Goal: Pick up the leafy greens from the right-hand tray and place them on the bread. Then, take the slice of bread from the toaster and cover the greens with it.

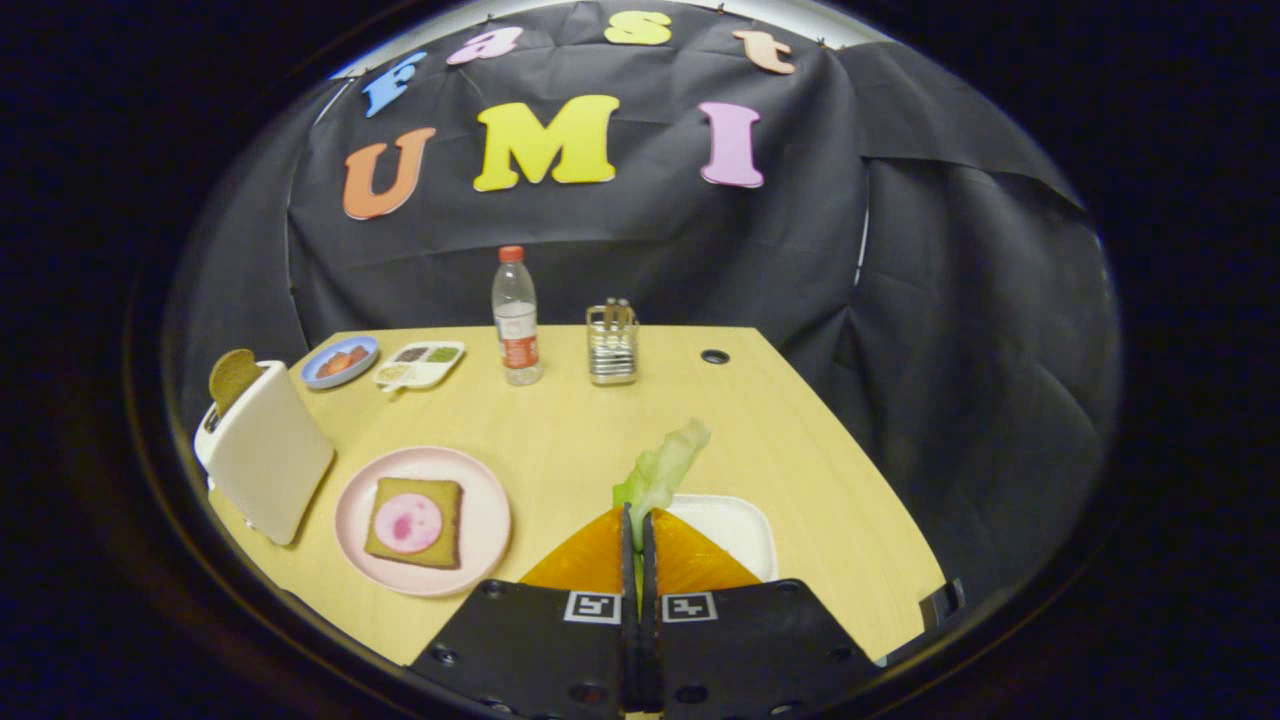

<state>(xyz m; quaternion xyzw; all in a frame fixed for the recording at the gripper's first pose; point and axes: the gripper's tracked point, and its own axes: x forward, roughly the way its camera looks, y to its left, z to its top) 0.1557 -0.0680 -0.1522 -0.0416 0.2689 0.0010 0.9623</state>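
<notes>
Now, jaws: the gripper [638, 520] has its jaws pressed together on the lower end of the greens [662, 470]; only a thin seam shows between the two.
Greens: a pale leaf standing up and leaning right from the pinch, lifted clear of the white tray [742, 528] that lies just ahead of the jaws, to their right.
Handling: judged very light, limp and thin; it will flop and swing as it travels, and it tears or bruises if squeezed hard. A slow carry should keep it from slipping out.
Hold: the thicker rib end, where it is pinched now, looks like the best place; the frilly top would crumple.
Bread: a toasted slice [415, 522] topped with a pink round, flat on the pink plate [478, 486], left of the jaws on the surface [600, 430].
Toaster: white [266, 452], left of the plate, with the second slice [233, 378] poking out of its slot. That slice is judged stiff and dry, best taken by the raised edge.
Beyond: a bottle [516, 318], a metal holder [612, 344], a blue dish [340, 362] and a divided dish [420, 364].
Writing: the bottle carries a red label, too small to read; square black-and-white markers sit on the gripper body; no brand is legible.
</notes>
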